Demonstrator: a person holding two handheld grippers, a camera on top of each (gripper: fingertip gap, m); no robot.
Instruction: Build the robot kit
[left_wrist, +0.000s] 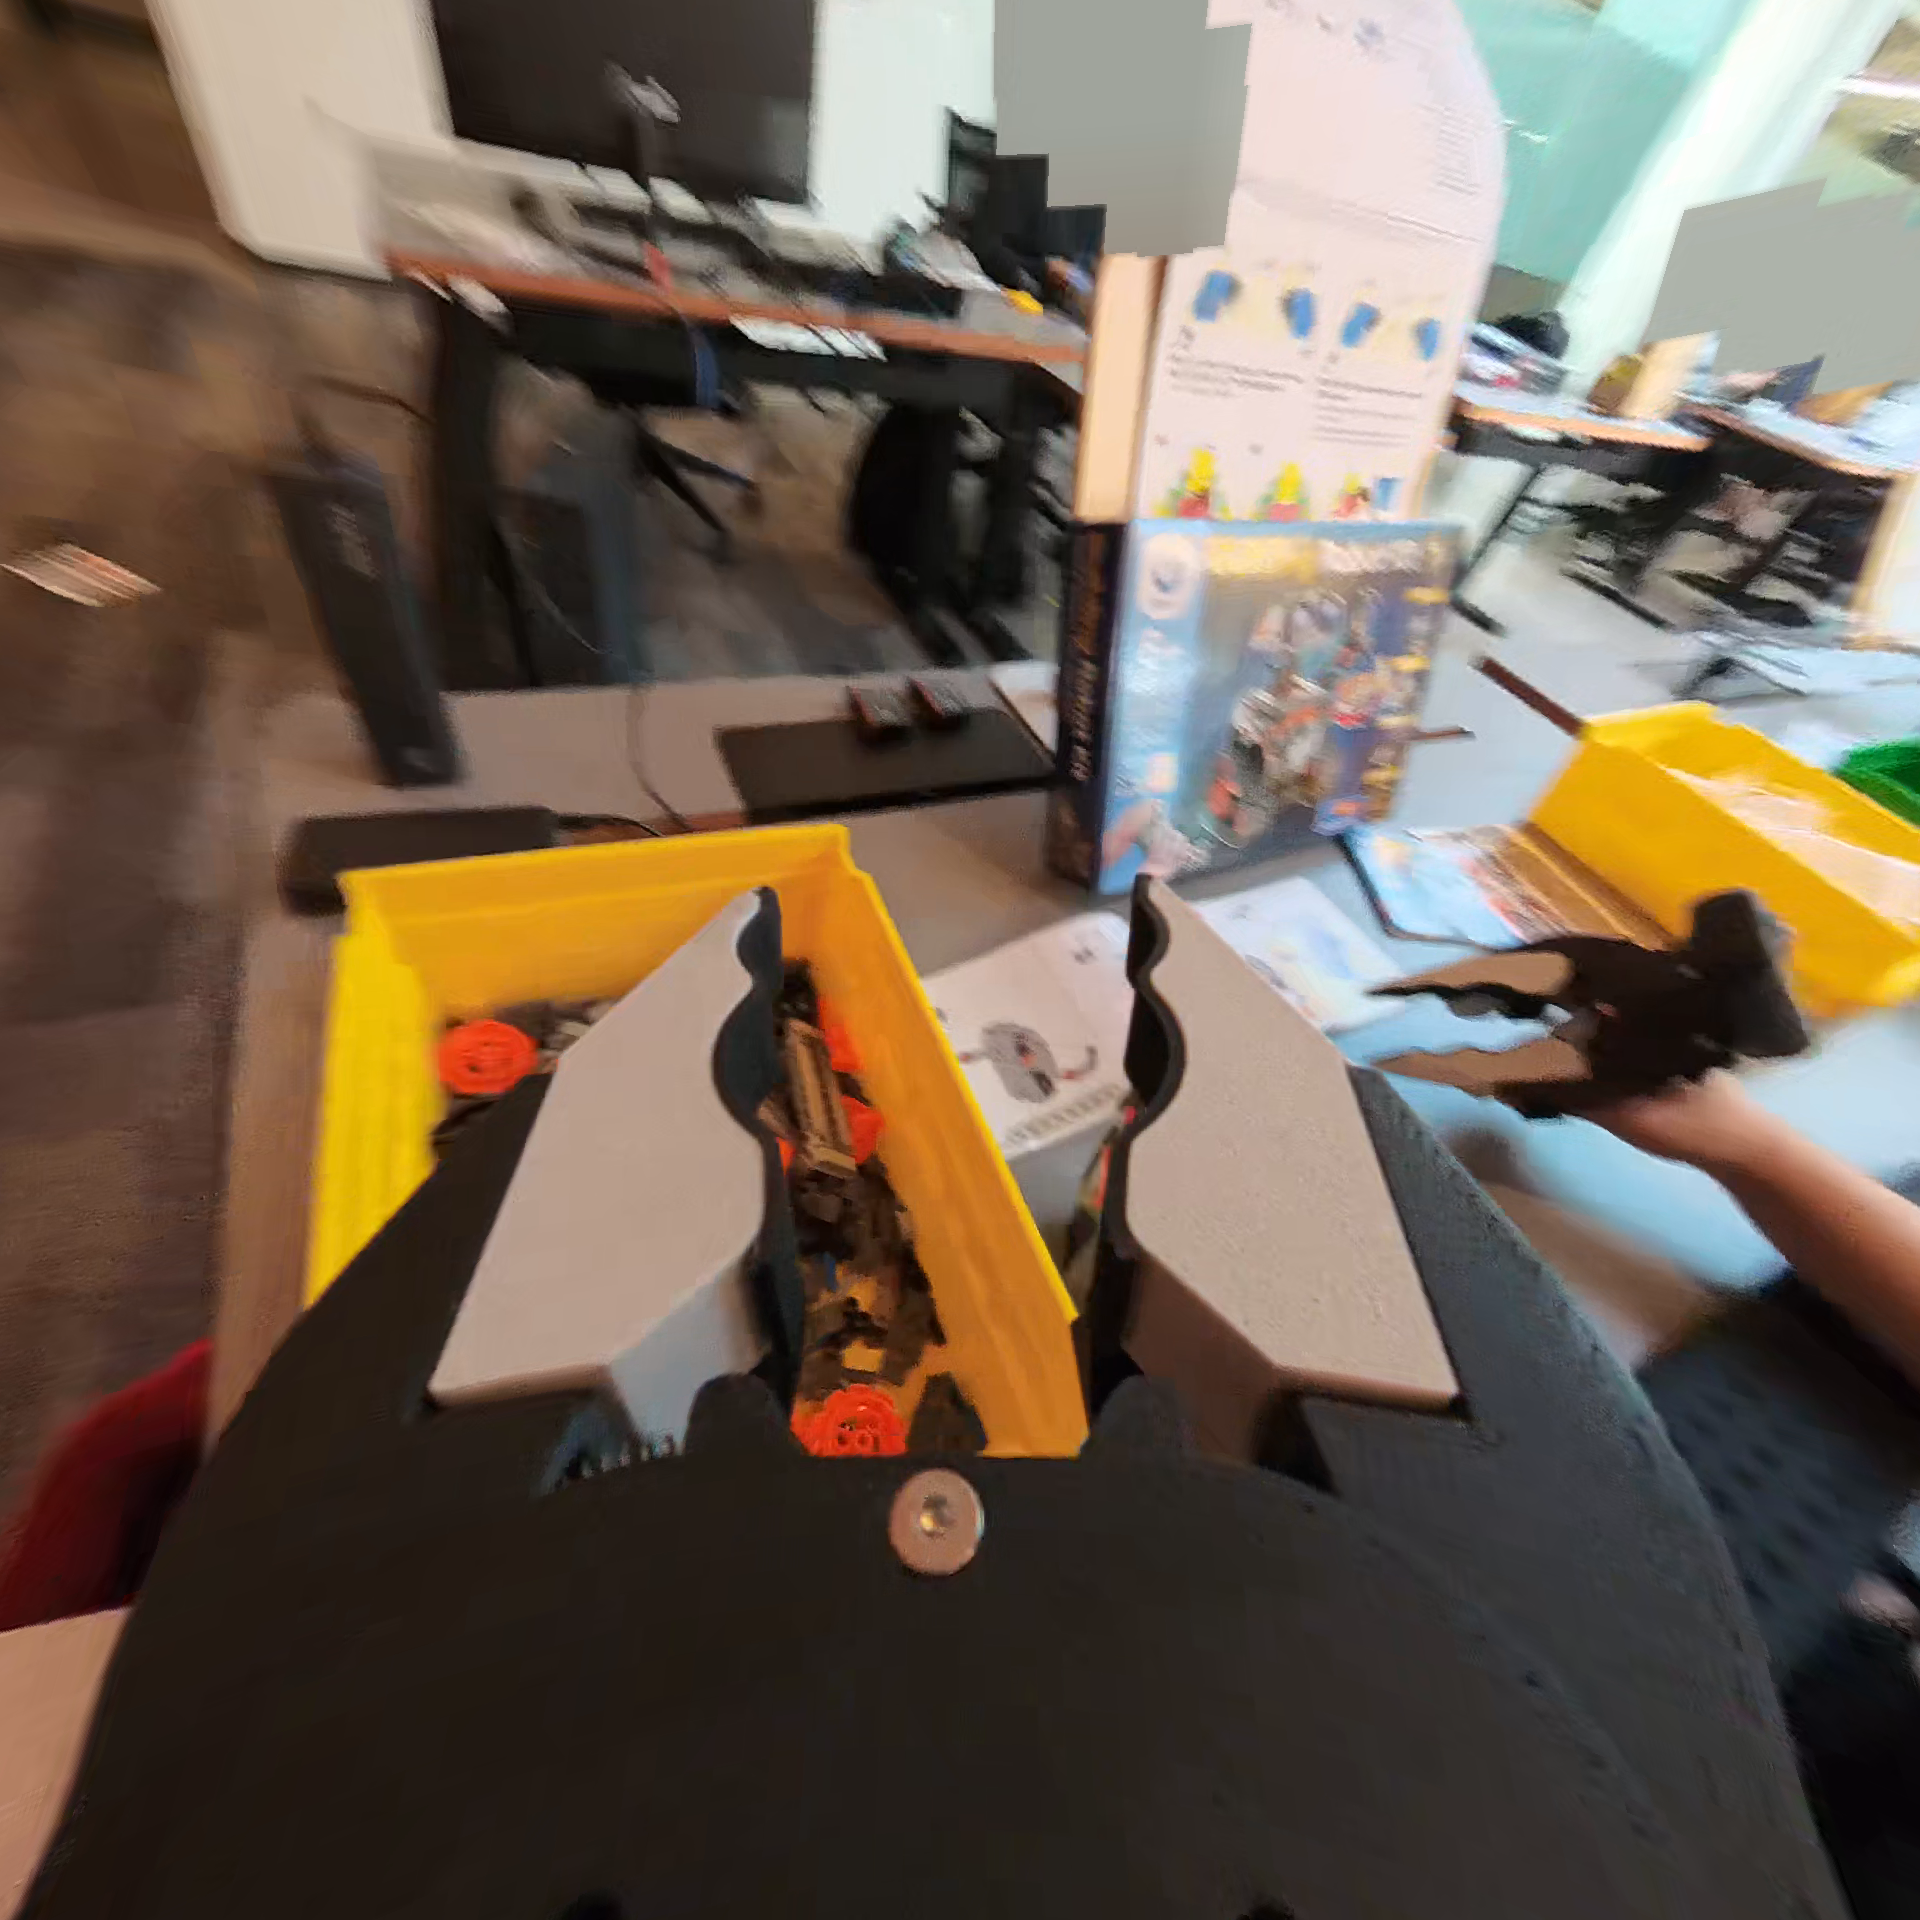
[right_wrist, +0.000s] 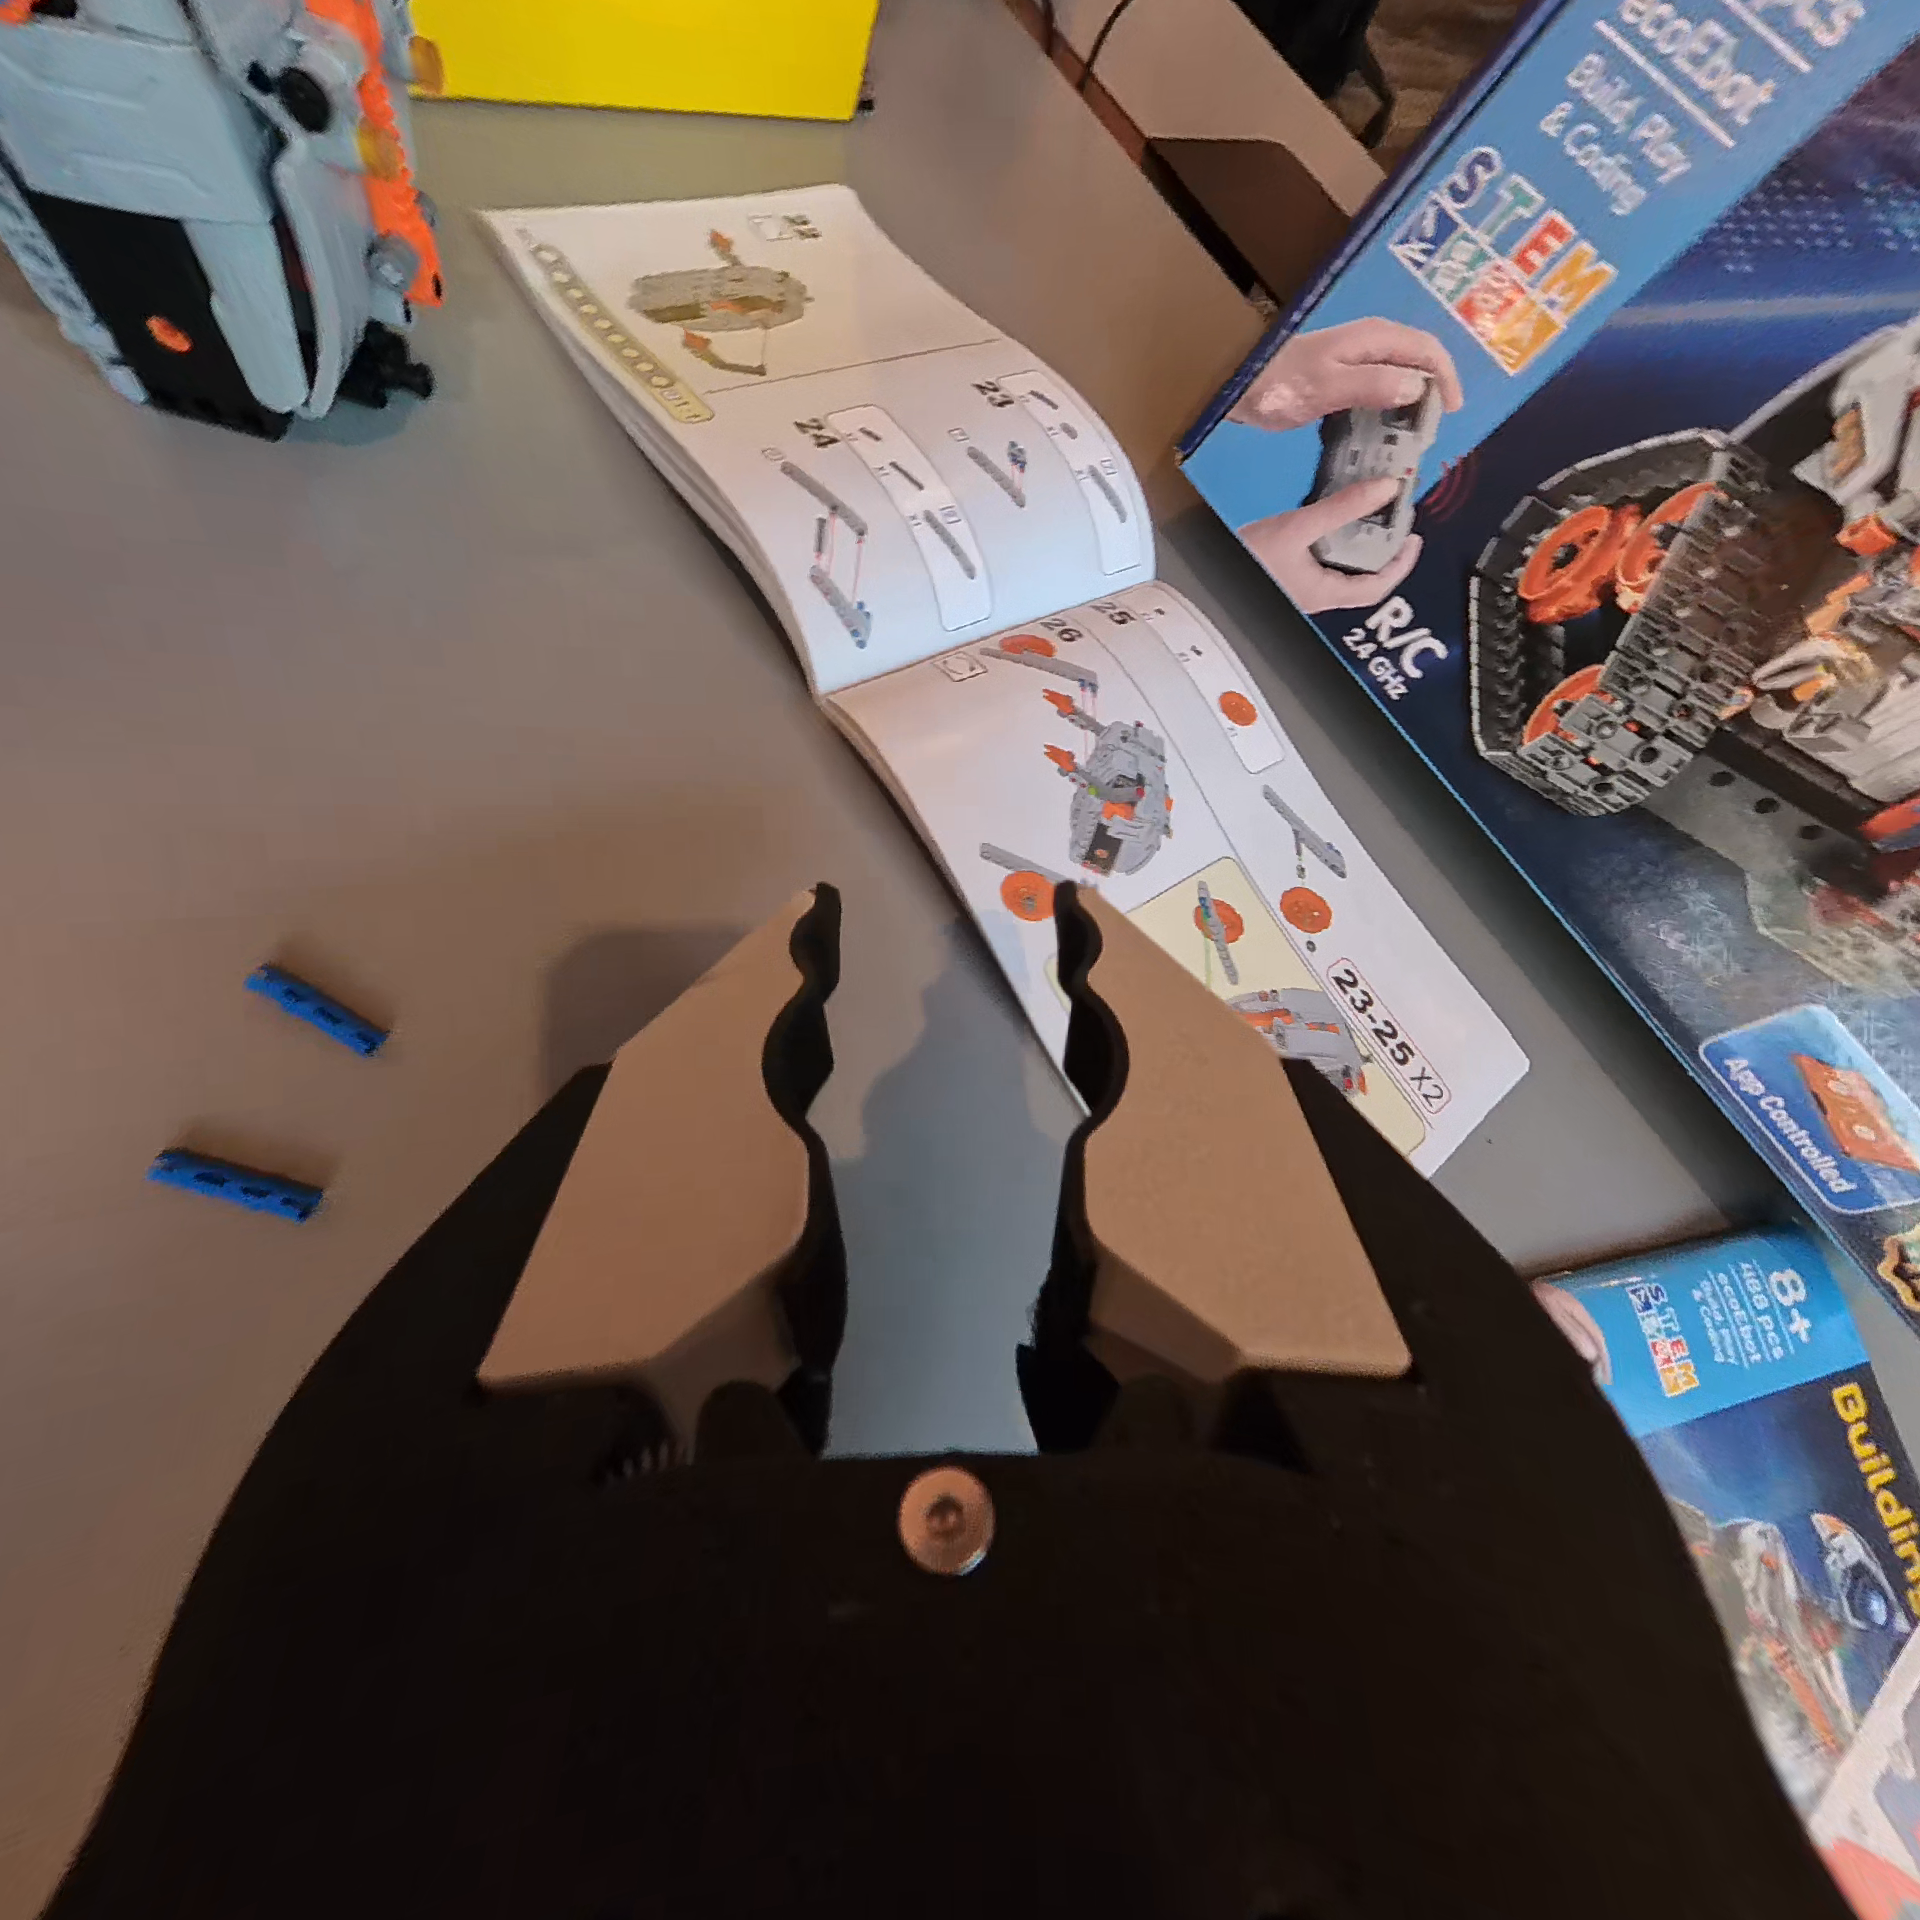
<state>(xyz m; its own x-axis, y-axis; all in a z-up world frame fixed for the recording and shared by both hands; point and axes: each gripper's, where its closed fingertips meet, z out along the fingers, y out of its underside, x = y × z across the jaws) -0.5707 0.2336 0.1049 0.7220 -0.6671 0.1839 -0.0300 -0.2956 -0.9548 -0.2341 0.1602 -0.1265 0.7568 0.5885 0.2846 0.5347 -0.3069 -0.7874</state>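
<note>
A blurred wood-topped black-framed desk (left_wrist: 727, 312) bearing a dark monitor (left_wrist: 623, 94) stands on what looks like grey-brown carpet (left_wrist: 104, 727); daylight brightens the right.

**Where we find print on the table**

In the right wrist view we see white and coloured lettering, a multicoloured logo and a frequency mark on the large blue toy box (right_wrist: 1662, 499). The open instruction booklet (right_wrist: 935, 540) carries small black step numbers beside its diagrams. A smaller blue printed piece (right_wrist: 1756, 1455) at the lower right bears an age mark and yellow lettering. In the left wrist view, print on the white upright sheet (left_wrist: 1340, 343) is too blurred to read.
</note>
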